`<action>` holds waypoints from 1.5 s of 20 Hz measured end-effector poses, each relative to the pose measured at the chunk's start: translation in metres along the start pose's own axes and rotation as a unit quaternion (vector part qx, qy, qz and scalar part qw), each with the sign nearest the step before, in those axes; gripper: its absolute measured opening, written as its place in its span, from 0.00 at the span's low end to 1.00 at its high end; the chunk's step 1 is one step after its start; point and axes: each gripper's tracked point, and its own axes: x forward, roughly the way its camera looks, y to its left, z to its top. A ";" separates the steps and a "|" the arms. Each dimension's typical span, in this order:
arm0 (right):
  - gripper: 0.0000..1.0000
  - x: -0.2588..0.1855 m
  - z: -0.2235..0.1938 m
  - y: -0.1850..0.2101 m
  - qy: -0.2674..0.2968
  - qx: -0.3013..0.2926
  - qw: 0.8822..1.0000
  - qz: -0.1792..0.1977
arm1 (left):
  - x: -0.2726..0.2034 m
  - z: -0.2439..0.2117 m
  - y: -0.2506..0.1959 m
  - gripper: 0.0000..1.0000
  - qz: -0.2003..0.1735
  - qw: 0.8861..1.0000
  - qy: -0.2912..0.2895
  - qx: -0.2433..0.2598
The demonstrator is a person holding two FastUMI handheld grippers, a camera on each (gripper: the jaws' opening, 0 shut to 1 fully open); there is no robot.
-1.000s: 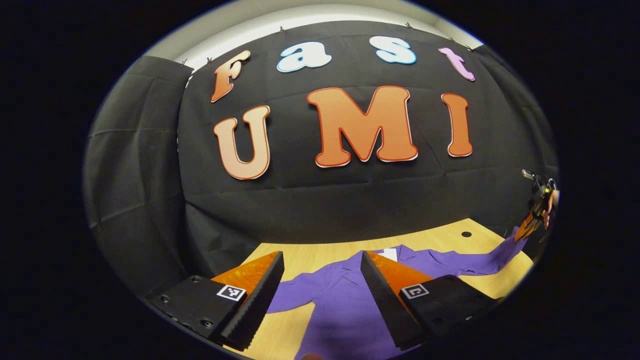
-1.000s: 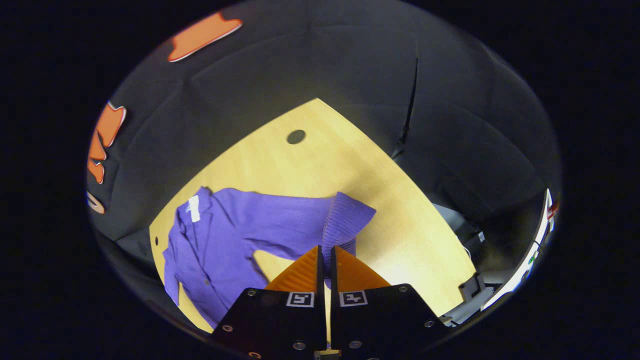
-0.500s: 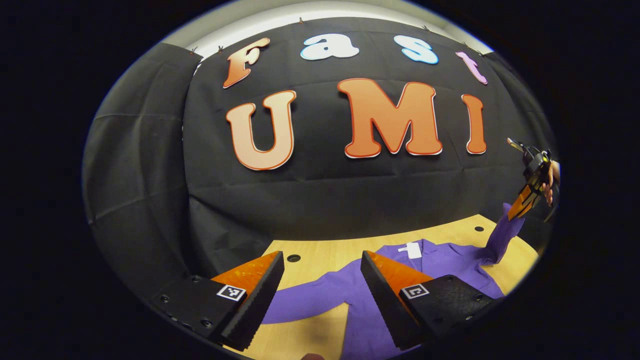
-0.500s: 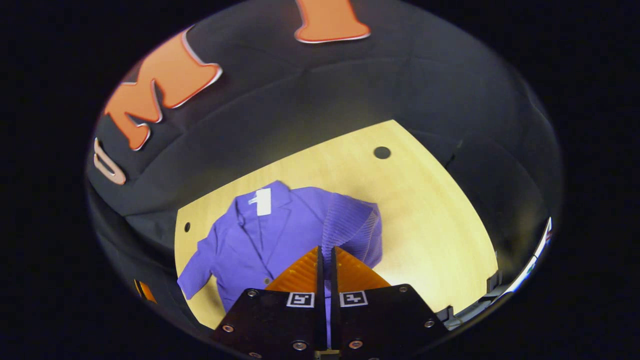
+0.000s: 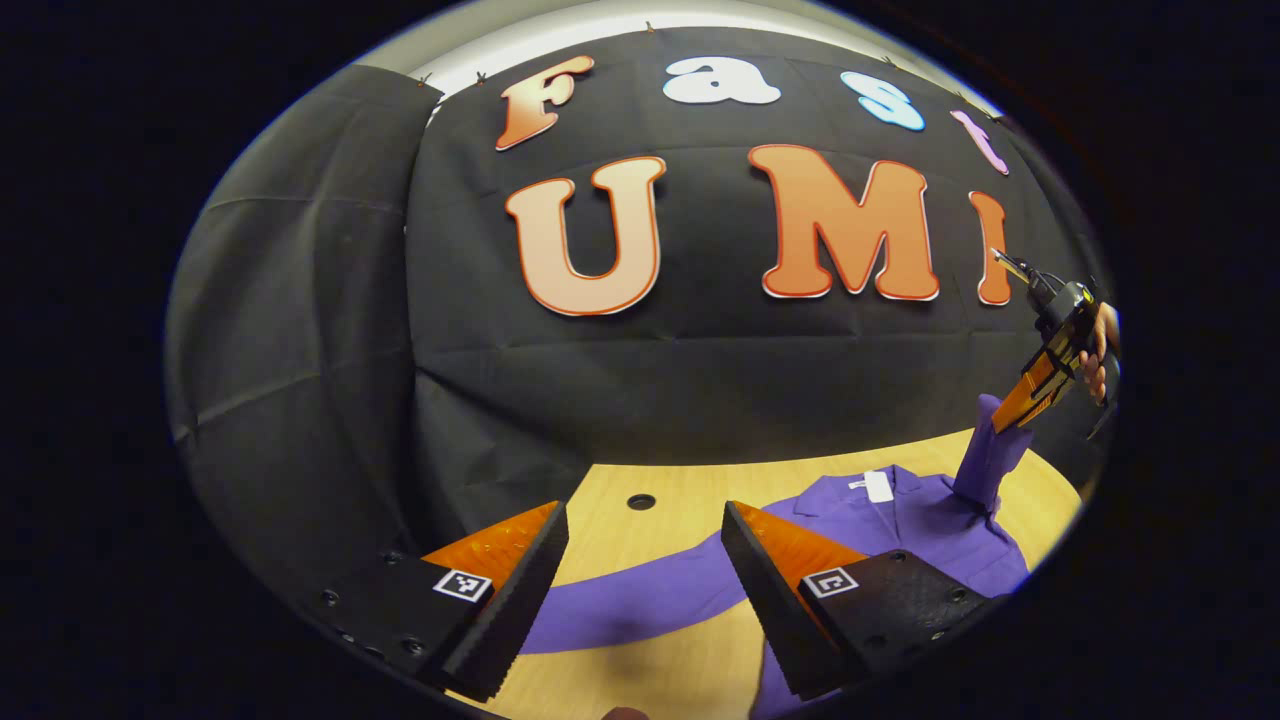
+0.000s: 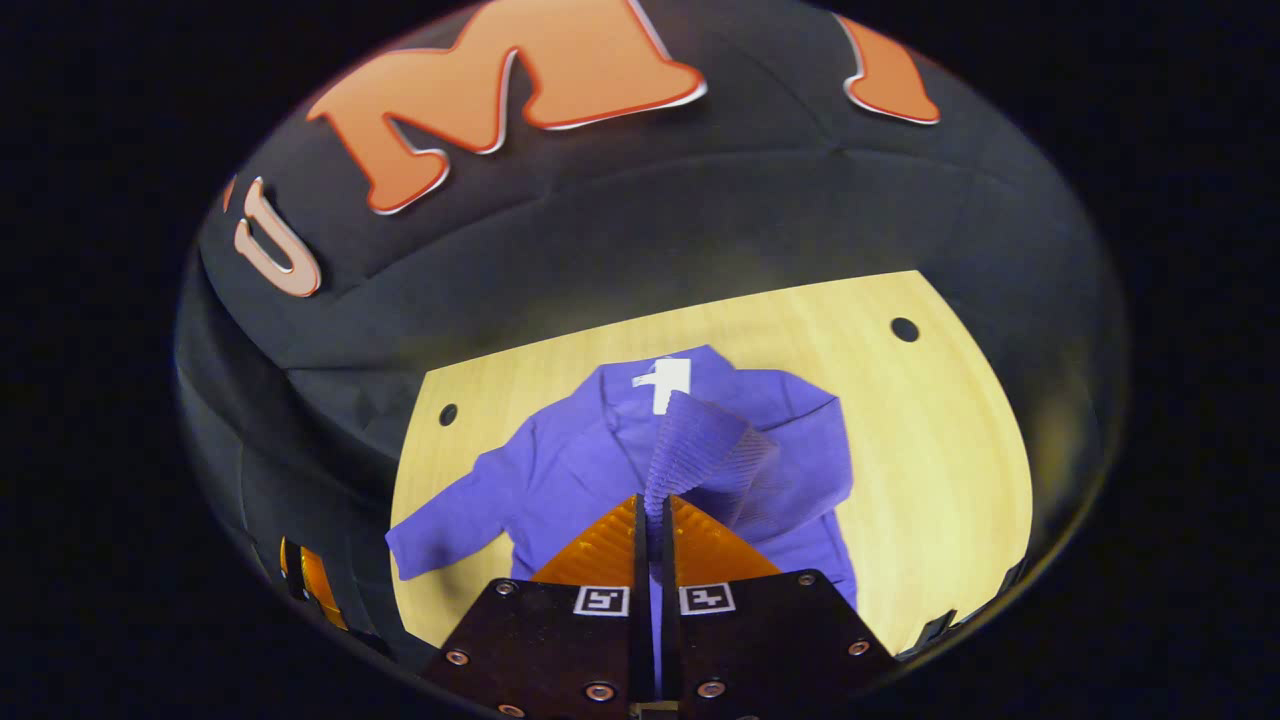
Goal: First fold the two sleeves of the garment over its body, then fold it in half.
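1. The right gripper (image 6: 650,515) is seen w/ fingers pressed together on the cuff of the ribbed purple right sleeve (image 6: 705,455); the cloth is pinched between them.
2. Change vs. 1 s ago: the sleeve, then stretched out sideways over the light wooden table (image 6: 940,440), has been lifted and swung inward. It is now held raised above the chest of the purple collared garment (image 6: 570,470), just below the white neck tag (image 6: 665,382).
3. In the left gripper view the same sleeve (image 5: 985,455) is seen hanging from the right gripper (image 5: 1010,405), which is gripped by a hand (image 5: 1098,350).
4. The left gripper (image 5: 645,570) is held wide open w/ nothing between its fingers, low over the table near the other purple sleeve (image 5: 640,600), which lies flat and stretched out.
5. The garment lies face-up, spread on the table, collar toward the booth wall.
6. Judgement: 1st sleeve fold is approx. mid-way; the cuff must be lowered onto the body and released. The 2nd sleeve is not yet folded, and the half-fold is not begun.
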 end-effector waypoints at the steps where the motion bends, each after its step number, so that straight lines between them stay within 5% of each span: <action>1: 0.04 0.005 -0.002 0.013 0.000 -0.006 1.000 0.001 | 0.002 -0.002 0.011 0.97 0.008 1.000 0.004 -0.001; 4: 0.09 0.010 -0.005 0.047 -0.005 -0.022 0.999 0.030 | 0.009 -0.012 0.041 0.97 0.027 1.000 0.016 -0.004; 9: 0.59 -0.002 -0.005 0.075 -0.042 -0.040 0.996 0.067 | 0.026 -0.027 0.066 0.97 0.040 0.999 0.036 -0.005; 10: 0.55 -0.007 0.000 0.073 -0.058 -0.045 0.995 0.065 | 0.031 -0.029 0.068 0.97 0.040 0.998 0.041 -0.007; 11: 0.72 -0.016 0.006 0.070 -0.077 -0.051 0.994 0.062 | 0.035 -0.035 0.068 0.97 0.039 0.998 0.049 -0.011; 15: 0.91 -0.057 0.037 0.046 -0.168 -0.065 0.983 0.045 | 0.062 -0.064 0.074 0.97 0.035 0.992 0.117 -0.043; 22: 0.95 -0.133 0.067 -0.020 -0.281 -0.088 0.956 0.004 | 0.096 -0.111 0.088 0.97 0.049 0.966 0.241 -0.078; 30: 1.00 -0.184 0.058 -0.079 -0.337 -0.094 0.936 -0.041 | 0.098 -0.212 0.101 0.99 0.069 0.898 0.417 -0.123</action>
